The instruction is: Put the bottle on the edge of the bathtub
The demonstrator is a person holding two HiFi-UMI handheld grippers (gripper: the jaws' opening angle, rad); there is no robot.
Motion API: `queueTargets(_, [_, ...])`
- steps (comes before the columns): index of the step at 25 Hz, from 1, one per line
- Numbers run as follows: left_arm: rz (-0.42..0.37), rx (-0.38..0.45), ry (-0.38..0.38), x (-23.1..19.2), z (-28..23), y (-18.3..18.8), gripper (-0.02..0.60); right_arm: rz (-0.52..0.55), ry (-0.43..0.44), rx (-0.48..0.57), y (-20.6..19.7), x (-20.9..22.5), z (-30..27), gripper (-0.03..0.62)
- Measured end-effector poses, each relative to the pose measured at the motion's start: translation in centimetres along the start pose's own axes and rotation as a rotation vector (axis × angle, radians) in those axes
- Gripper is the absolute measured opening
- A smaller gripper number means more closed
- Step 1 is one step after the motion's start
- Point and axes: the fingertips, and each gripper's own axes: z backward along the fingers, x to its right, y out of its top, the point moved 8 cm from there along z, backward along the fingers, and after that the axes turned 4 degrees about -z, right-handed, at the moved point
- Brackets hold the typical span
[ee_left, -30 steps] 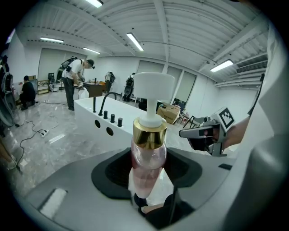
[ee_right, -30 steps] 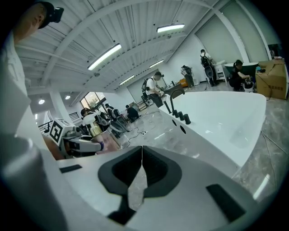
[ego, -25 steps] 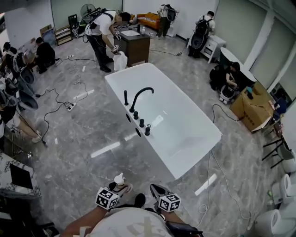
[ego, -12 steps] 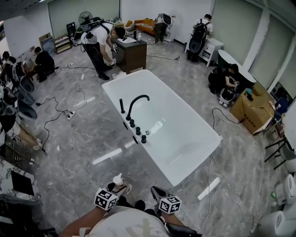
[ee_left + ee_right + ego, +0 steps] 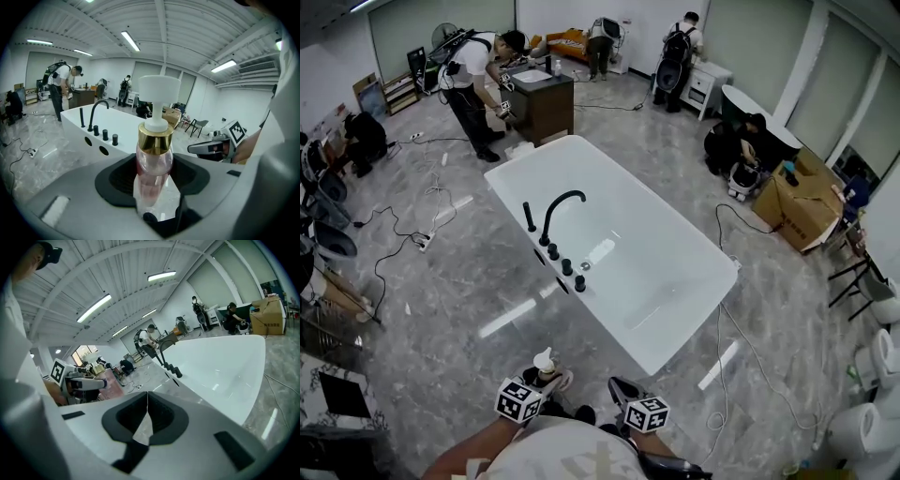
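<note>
The left gripper [image 5: 152,174] has its jaws spread wide and clamped on the lower body of the bottle [image 5: 153,157], a clear pink one with a gold collar and white pump head. It is gripped low and upright, probably so the base can be set down flat and the pump stays clear of the jaws. The right gripper [image 5: 146,414] has its jaws pressed together with nothing between them; it looks to be along only as a spare, carried level beside the other at about 3 o'clock of it. The bottle is in the air over the floor [image 5: 459,309], close to the person's body and well short of the bathtub [image 5: 614,319], which lies ahead at 12 to 1 o'clock with its near corner closest. A black faucet [image 5: 558,208] and knobs take up part of the left rim, so the bare rim nearer the corner seems the easier spot. The floor is glossy grey marble-patterned tile with cables trailing across it. The room is a large open hall: other people work at 10 to 1 o'clock, and a cardboard box [image 5: 797,202] sits at 2 o'clock.
</note>
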Motion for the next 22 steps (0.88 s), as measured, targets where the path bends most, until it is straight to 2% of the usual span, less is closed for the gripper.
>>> queueTargets(8, [-0.064, -0.01, -0.126, -3.7, -3.6, 3.2, 0.212, -0.025, -0.09, 0.043, 2.3, 0.3, -2.1, 0.006])
queueTargets(15, [-0.106, -0.026, -0.179, -8.1, -4.8, 5.6, 0.212, -0.042, -0.14, 0.09, 4.8, -0.5, -5.5, 0.006])
queueTargets(22, [-0.135, -0.051, -0.235, -12.1, -6.3, 6.7, 0.212, -0.069, -0.213, 0.119, 5.6, -1.0, -8.0, 0.006])
